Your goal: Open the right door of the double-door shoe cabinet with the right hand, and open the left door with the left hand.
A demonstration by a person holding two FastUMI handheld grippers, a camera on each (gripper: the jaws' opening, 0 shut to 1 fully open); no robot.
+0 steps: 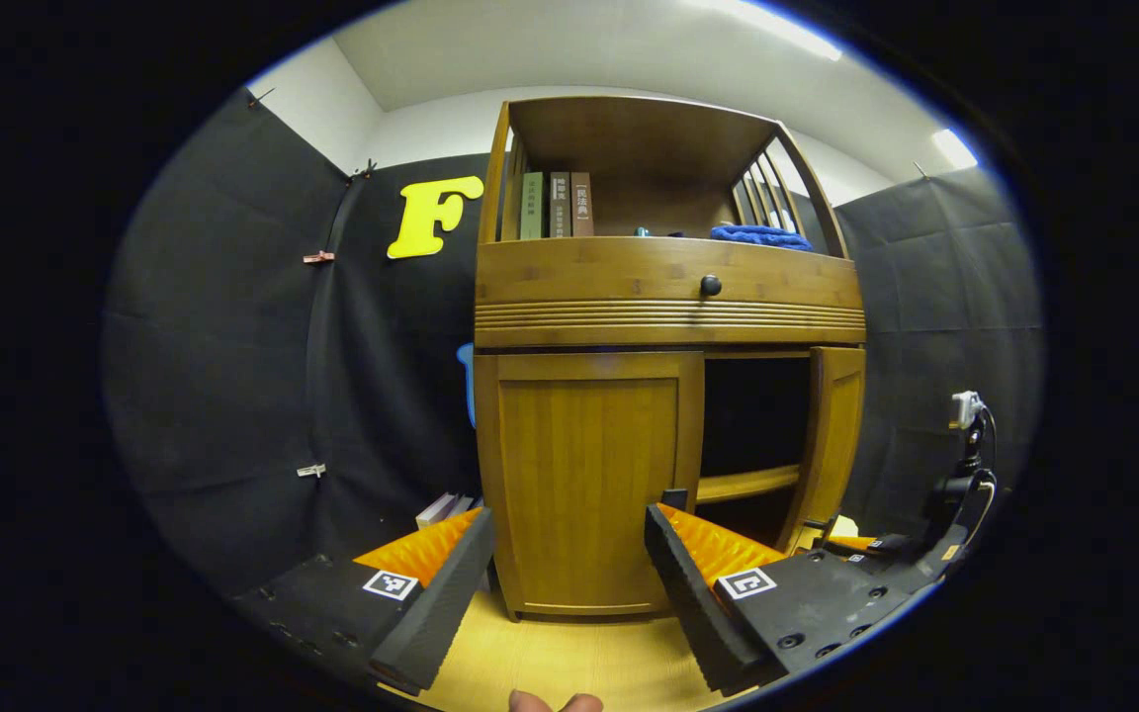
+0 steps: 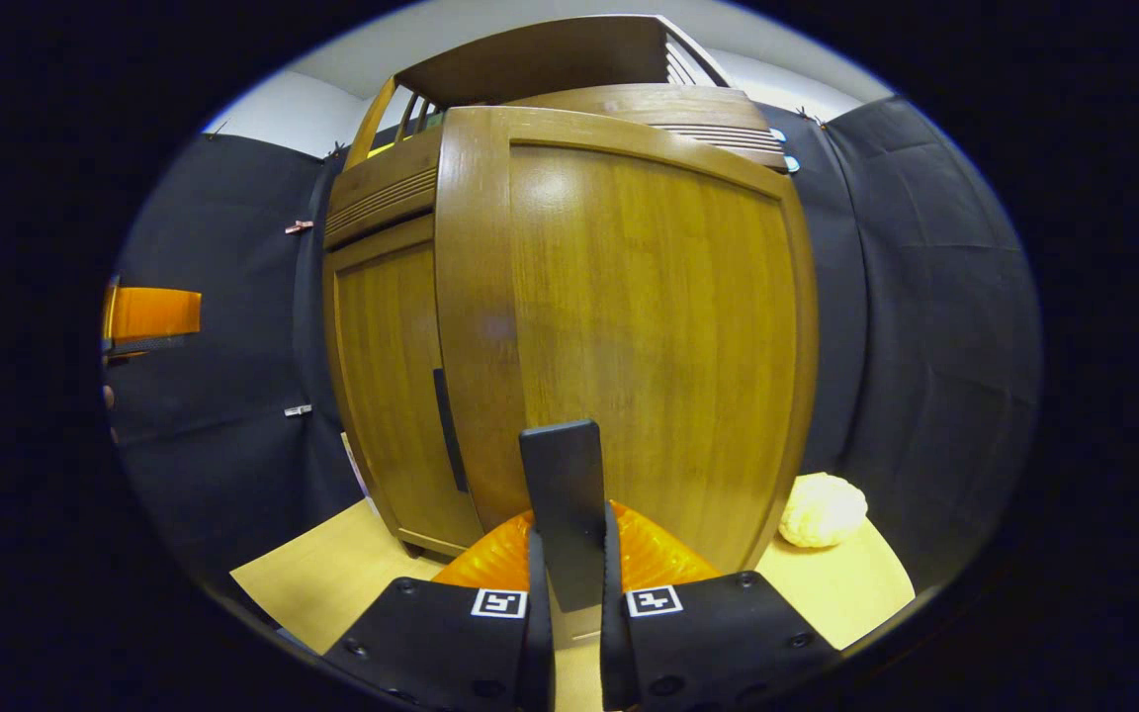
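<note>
Here, left gripper (image 1: 565,554) is open, fingers spread either side of the closed left door (image 1: 589,485), not touching it. The left gripper view shows the right door (image 1: 834,435) swung out, dark cabinet (image 1: 668,287) interior beside it, books (image 1: 555,205) and a blue cloth (image 1: 760,235) on the top shelf. In the right gripper view, right gripper (image 2: 569,554) is clamped on the black handle (image 2: 563,494) of the right door, whose panel looms close; a pale lump (image 2: 820,509) sits on the desk (image 2: 332,574).

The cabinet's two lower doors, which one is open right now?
The right door, swung outward to show the dark inside and a shelf. The right gripper is clamped on its handle. The left door sits flush, closed.
</note>
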